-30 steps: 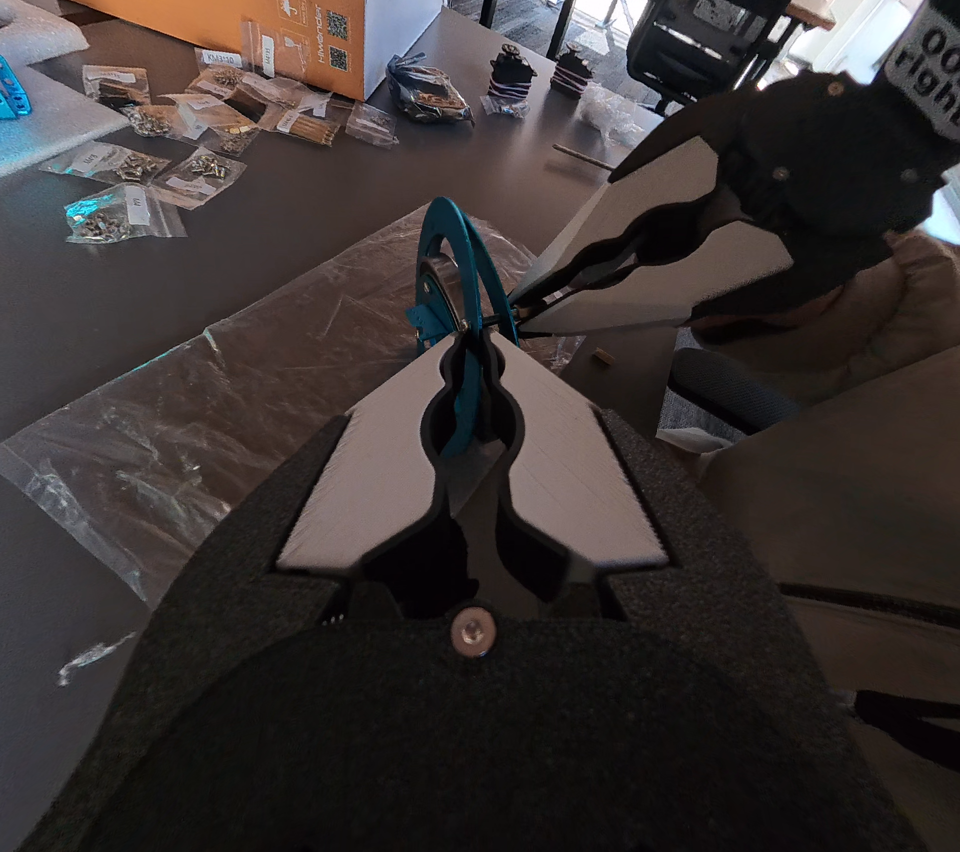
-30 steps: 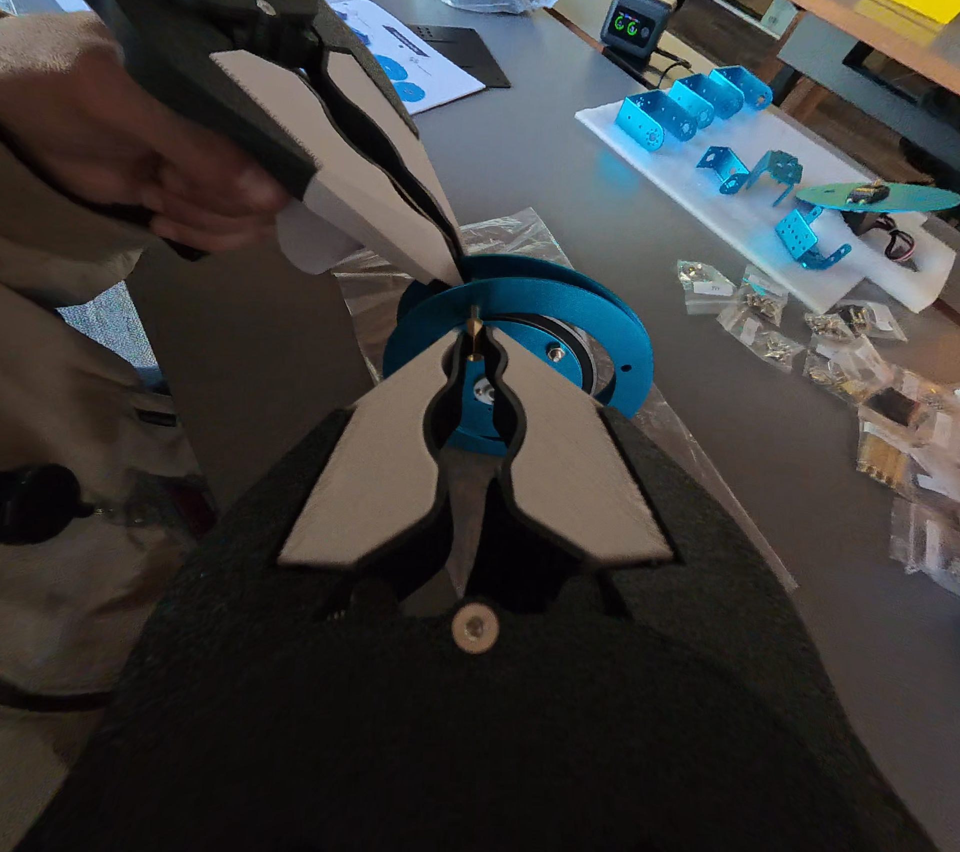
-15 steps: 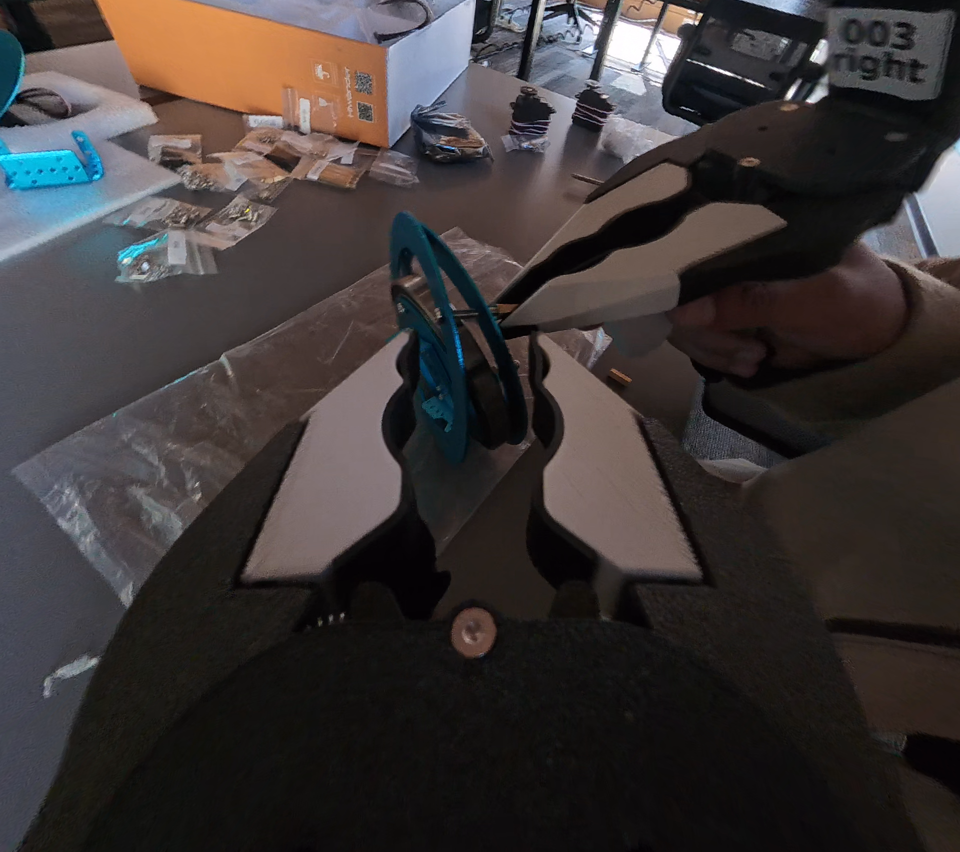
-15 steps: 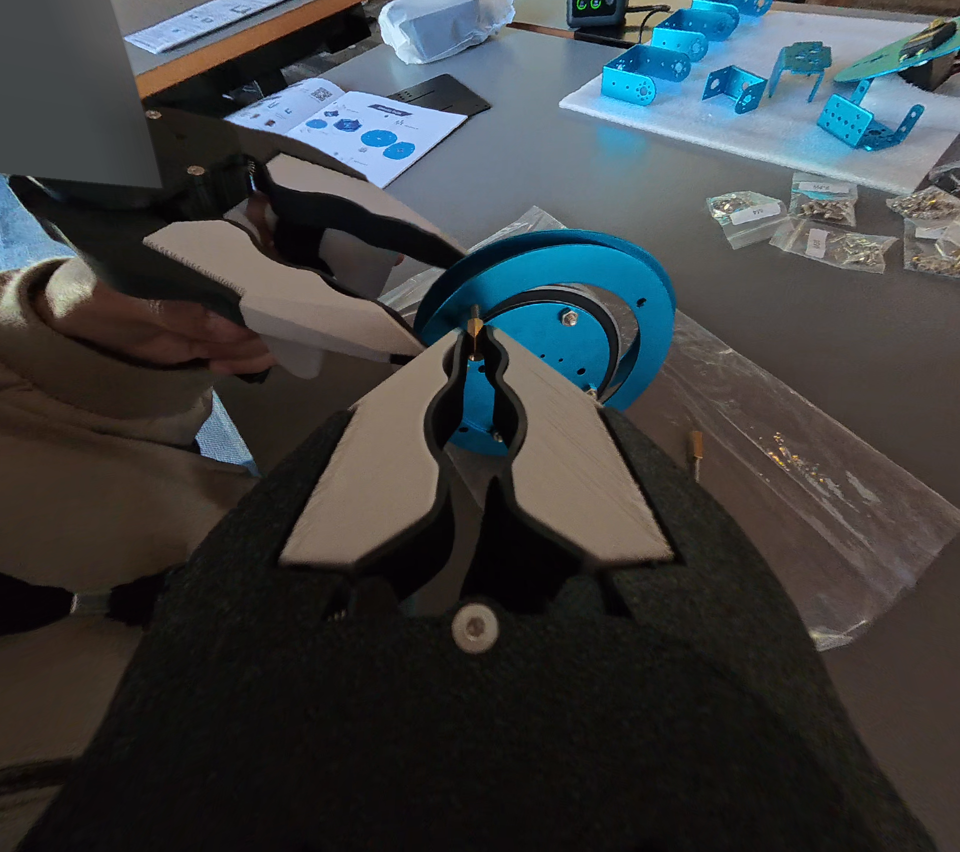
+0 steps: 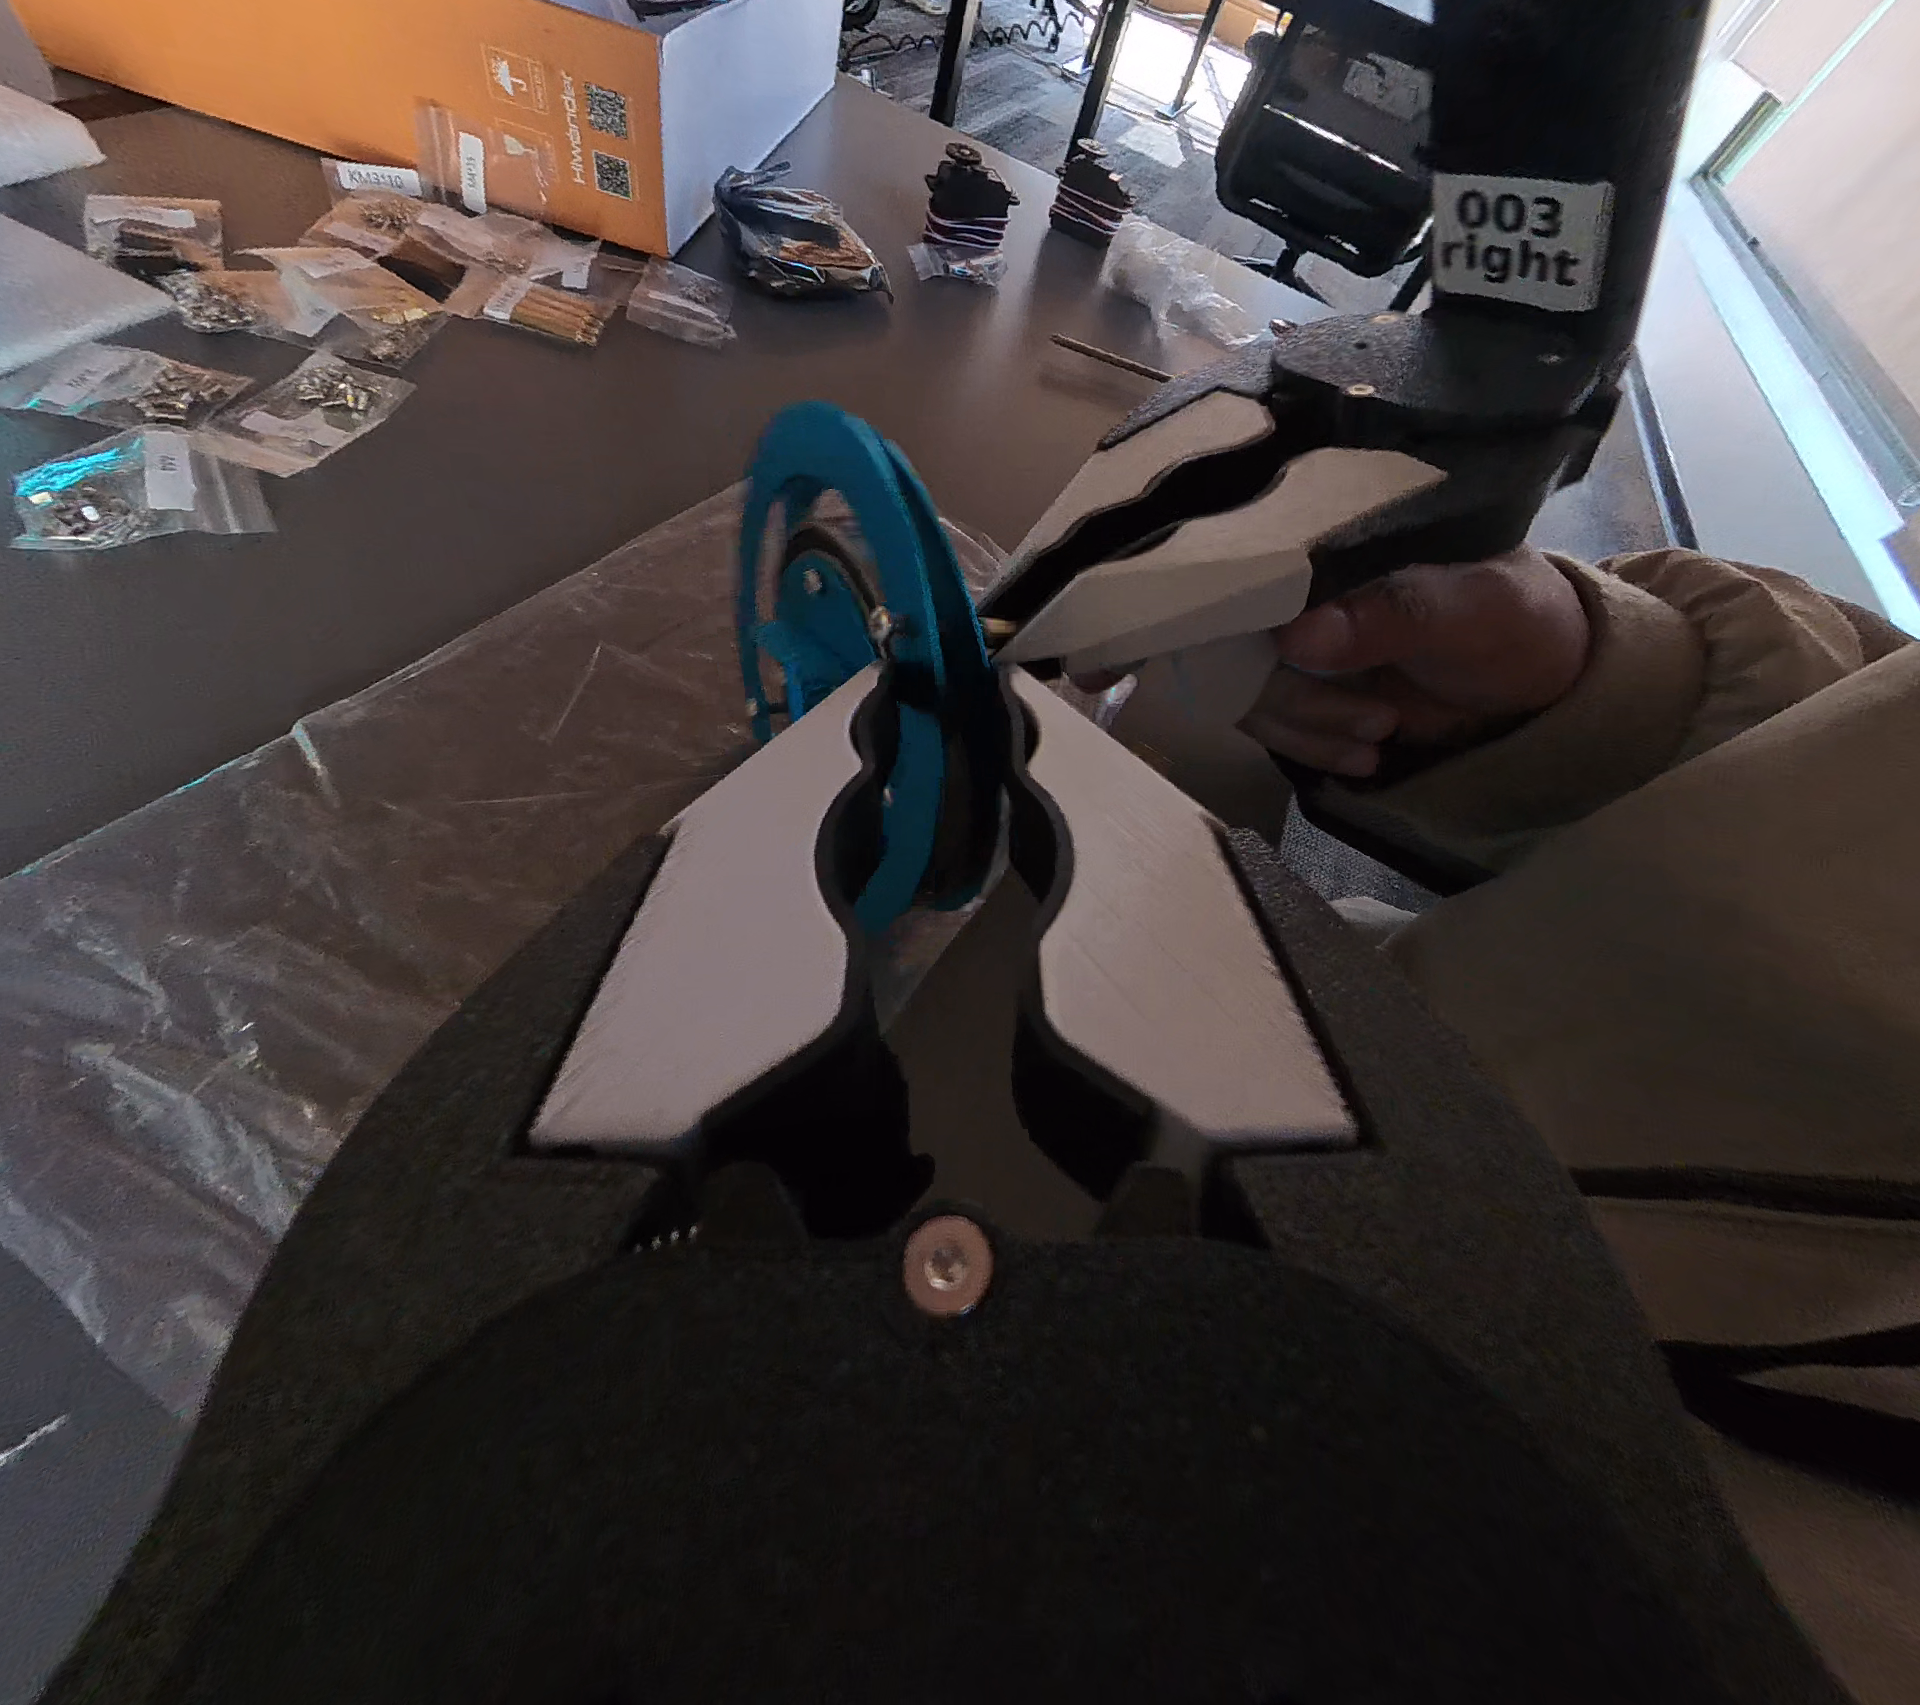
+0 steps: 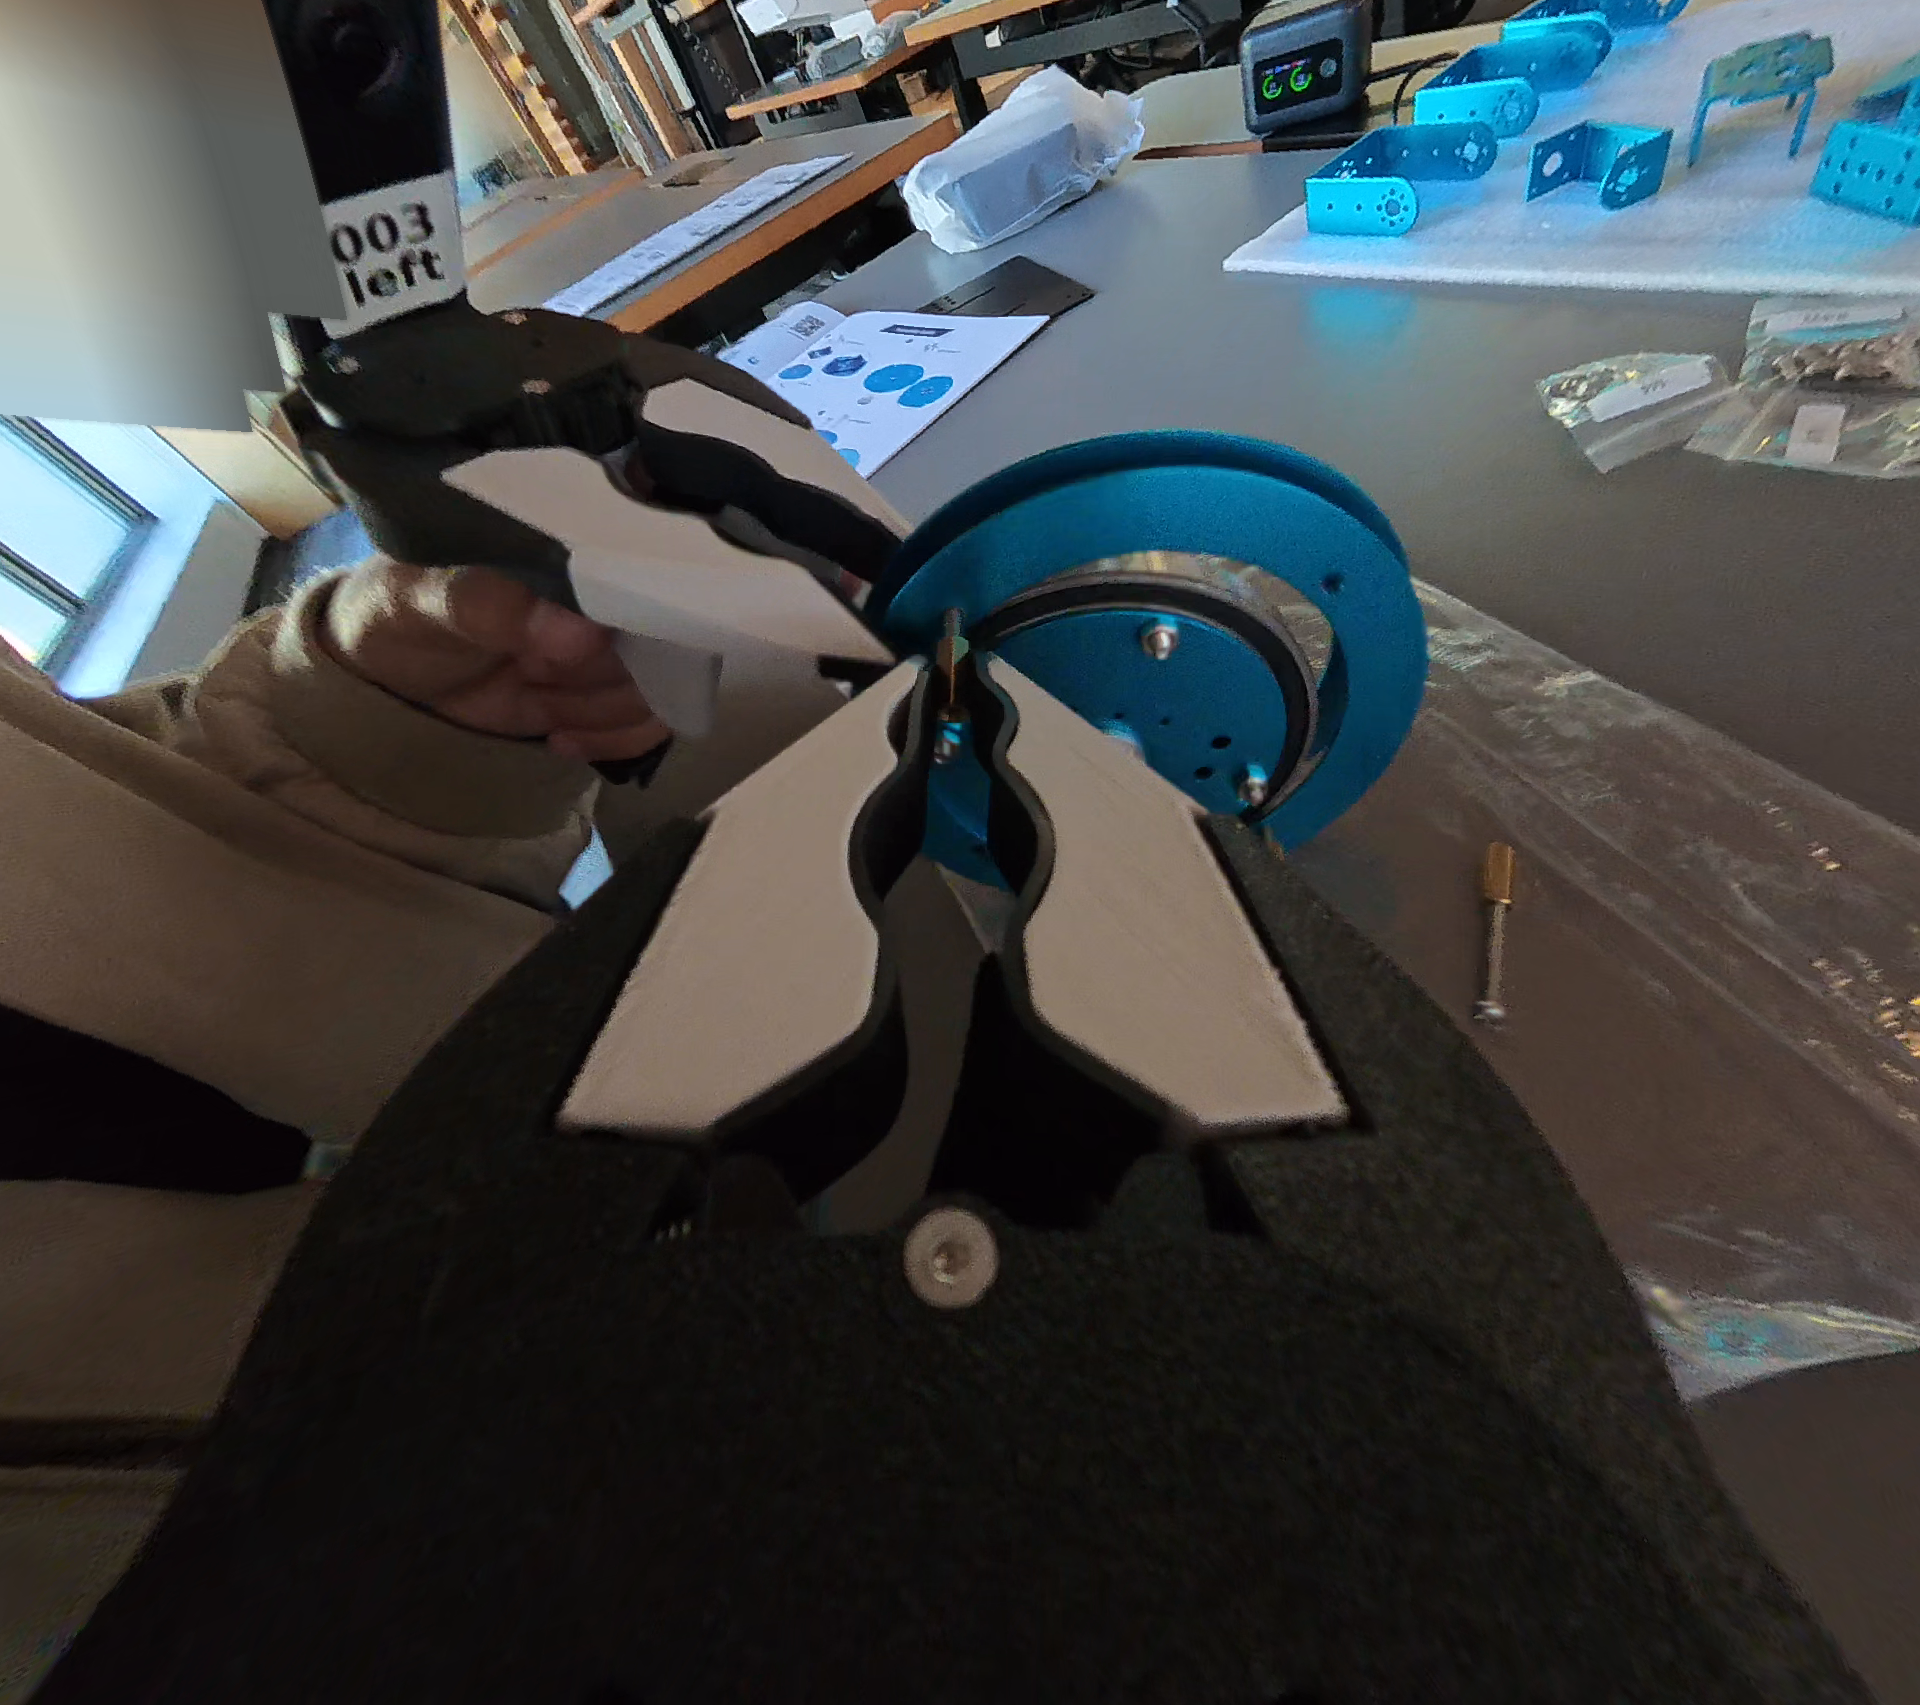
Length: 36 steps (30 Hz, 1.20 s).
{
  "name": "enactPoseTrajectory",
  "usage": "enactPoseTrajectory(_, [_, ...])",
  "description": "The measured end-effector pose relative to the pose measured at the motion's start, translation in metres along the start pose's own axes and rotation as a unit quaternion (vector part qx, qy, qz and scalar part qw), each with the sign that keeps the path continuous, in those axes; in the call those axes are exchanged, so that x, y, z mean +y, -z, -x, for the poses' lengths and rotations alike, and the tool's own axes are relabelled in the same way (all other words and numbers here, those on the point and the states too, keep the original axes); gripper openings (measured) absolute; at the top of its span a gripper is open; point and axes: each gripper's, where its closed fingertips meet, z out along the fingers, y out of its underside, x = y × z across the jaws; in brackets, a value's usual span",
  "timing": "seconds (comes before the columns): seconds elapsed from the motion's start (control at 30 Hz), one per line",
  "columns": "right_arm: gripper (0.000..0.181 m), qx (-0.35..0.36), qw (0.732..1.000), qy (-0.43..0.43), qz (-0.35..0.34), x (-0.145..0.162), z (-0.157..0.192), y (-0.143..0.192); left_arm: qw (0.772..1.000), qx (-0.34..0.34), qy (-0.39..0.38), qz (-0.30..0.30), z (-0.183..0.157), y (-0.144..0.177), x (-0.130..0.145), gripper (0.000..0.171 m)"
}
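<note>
Left gripper [image 5: 940, 689]: we find its jaws closed to a narrow gap around the rim of a blue disc assembly [image 5: 862, 616], which it grips edge-on and holds upright above a clear plastic sheet [image 5: 343, 824]. In the right wrist view the same gripper [image 6: 883, 647] reaches in from the left, level, a hand [image 6: 488, 668] in a tan sleeve wrapped round its handle.

Right gripper [image 6: 951, 679]: we find the jaws pinched nearly together on a small brass standoff [image 6: 950, 668], which stands upright between the tips, just in front of the blue disc assembly [image 6: 1164, 616] near its edge. Whether the standoff touches the disc we cannot tell. In the left wrist view this gripper [image 5: 1003, 642] comes in from the right, tips against the disc's right face, a hand [image 5: 1423, 679] beneath it.

Disc assembly: two blue plates with a silver ring and screws between them.

Nearby: a loose screw with brass end [image 6: 1494, 938] on the grey table [image 6: 1455, 429]; bags of hardware [image 5: 156, 492]; an orange and white box [image 5: 343, 24]; blue brackets [image 6: 1392, 185] on white foam; an open leaflet [image 6: 883, 377].
</note>
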Motion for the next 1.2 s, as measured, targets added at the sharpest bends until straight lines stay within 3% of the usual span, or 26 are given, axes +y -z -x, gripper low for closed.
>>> enactPoseTrajectory(0.13, [0.005, 0.031, 0.992, 0.123, 0.027, 0.003, -0.003, 0.004, 1.000, -0.009, -0.003, -0.001, 0.002, 0.000, -0.001, 0.012])
enactPoseTrajectory(0.27, [0.005, 0.101, 0.961, 0.254, 0.051, 0.004, -0.010, 0.006, 1.000, -0.023, -0.014, 0.010, 0.005, -0.001, -0.002, 0.013])
enactPoseTrajectory(0.37, [0.005, 0.150, 0.942, 0.295, 0.062, 0.005, -0.014, 0.004, 1.000, -0.022, -0.012, 0.013, 0.004, -0.002, -0.002, 0.013])
enactPoseTrajectory(0.57, [0.005, 0.159, 0.953, 0.254, 0.045, 0.001, -0.014, 0.000, 1.000, -0.022, -0.002, 0.015, 0.004, -0.003, -0.004, 0.013])
enactPoseTrajectory(0.7, [0.004, 0.093, 0.988, 0.118, 0.017, 0.002, -0.011, -0.004, 1.000, -0.026, -0.001, 0.012, 0.006, -0.003, -0.005, 0.013])
enactPoseTrajectory(0.8, [0.003, 0.047, 0.998, 0.040, 0.003, 0.002, -0.008, -0.004, 1.000, -0.026, -0.006, 0.008, 0.006, -0.004, -0.005, 0.014])
enactPoseTrajectory(0.93, [0.004, 0.045, 0.996, 0.073, 0.013, 0.005, -0.005, -0.006, 0.997, -0.069, -0.025, 0.003, 0.018, -0.003, -0.009, 0.037])
enactPoseTrajectory(1.1, [0.004, 0.036, 0.997, 0.070, 0.013, 0.003, -0.006, -0.008, 0.998, -0.055, -0.041, 0.001, 0.011, -0.004, -0.009, 0.019])
enactPoseTrajectory(1.2, [0.004, 0.021, 0.996, 0.080, 0.023, 0.004, -0.005, -0.007, 0.996, -0.057, -0.067, 0.003, 0.009, -0.004, -0.009, 0.017])
